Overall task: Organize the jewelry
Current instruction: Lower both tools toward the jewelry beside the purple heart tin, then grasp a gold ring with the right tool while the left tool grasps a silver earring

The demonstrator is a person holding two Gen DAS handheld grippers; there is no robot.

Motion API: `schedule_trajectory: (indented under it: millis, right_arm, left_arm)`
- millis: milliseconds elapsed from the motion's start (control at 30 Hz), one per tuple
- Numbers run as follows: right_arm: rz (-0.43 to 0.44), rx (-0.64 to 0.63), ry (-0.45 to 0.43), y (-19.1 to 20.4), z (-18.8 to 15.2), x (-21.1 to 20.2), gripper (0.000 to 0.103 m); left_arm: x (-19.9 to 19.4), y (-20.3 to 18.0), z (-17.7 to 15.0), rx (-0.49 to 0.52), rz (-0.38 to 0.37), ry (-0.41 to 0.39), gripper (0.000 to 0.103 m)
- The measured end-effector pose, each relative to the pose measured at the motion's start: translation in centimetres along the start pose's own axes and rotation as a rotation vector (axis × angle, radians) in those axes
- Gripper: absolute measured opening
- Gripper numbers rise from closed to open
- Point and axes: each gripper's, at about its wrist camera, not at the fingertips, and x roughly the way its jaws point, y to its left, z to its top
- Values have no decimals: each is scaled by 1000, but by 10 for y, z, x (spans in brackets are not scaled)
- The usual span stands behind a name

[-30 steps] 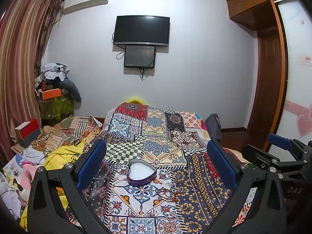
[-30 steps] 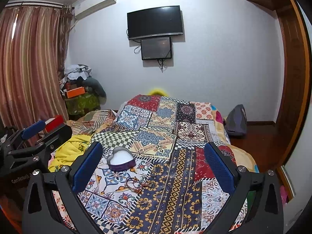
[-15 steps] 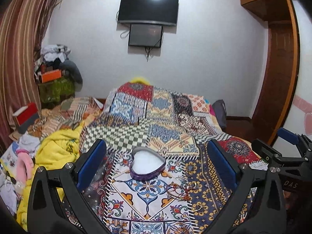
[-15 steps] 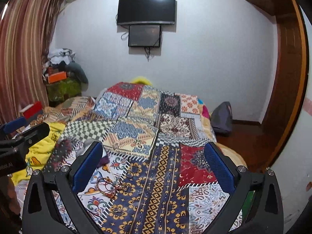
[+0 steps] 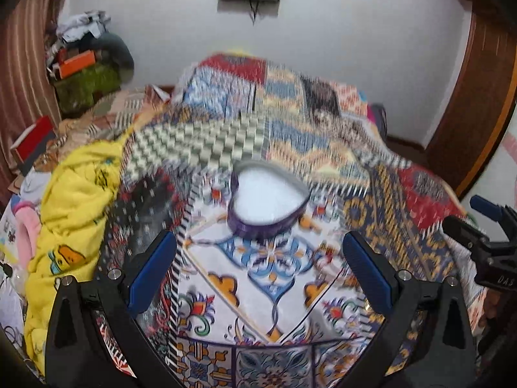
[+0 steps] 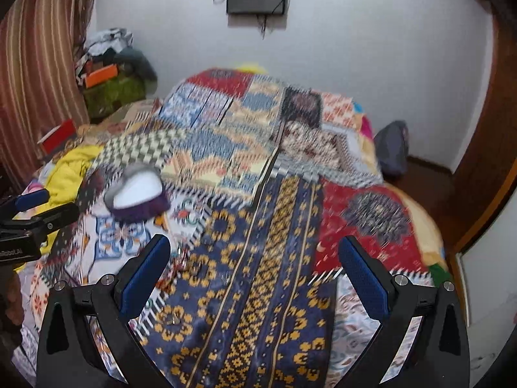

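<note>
Patchwork bedspread (image 5: 278, 294) under you carries the heart-shaped box (image 5: 268, 199), dead ahead of your left gripper (image 5: 258, 268), whose jaws are spread wide and empty. Only your right gripper's (image 6: 255, 271) view, also spread and empty, catches the blurred jewelry tangle (image 6: 184, 266) by its left finger, with bare quilt ahead. Both cameras have dipped closer since a second ago.
</note>
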Motion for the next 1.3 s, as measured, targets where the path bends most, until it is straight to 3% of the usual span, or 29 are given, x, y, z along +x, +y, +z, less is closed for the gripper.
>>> schedule_trajectory:
  millis: [333, 467, 600, 733, 800, 867, 1033, 1200, 1300]
  right_arm:
    - [160, -60, 193, 14, -34, 27, 99]
    - [211, -71, 258, 24, -45, 35, 81]
    - [272, -89, 310, 34, -49, 39, 67]
    - [303, -103, 331, 43, -53, 42, 61]
    - [314, -103, 347, 46, -55, 46, 51]
    - [315, -116, 345, 50, -56, 48, 50]
    - [304, -143, 333, 53, -57, 48, 42]
    - [286, -125, 309, 48, -55, 51, 17]
    - [307, -88, 307, 41, -54, 52, 17]
  left_arm:
    - [22, -9, -36, 69, -21, 148, 91]
    - [18, -16, -43, 94, -44, 161, 87]
    - [17, -21, -46, 118, -62, 168, 74]
    - [20, -23, -47, 115, -91, 187, 58]
    - [21, -23, -48, 113, -111, 201, 46]
    - [22, -25, -49, 118, -124, 209, 39]
    - [25, -30, -49, 125, -147, 214, 36]
    - [34, -32, -45, 108, -167, 226, 33]
    - [39, -35, -43, 109, -167, 229, 33]
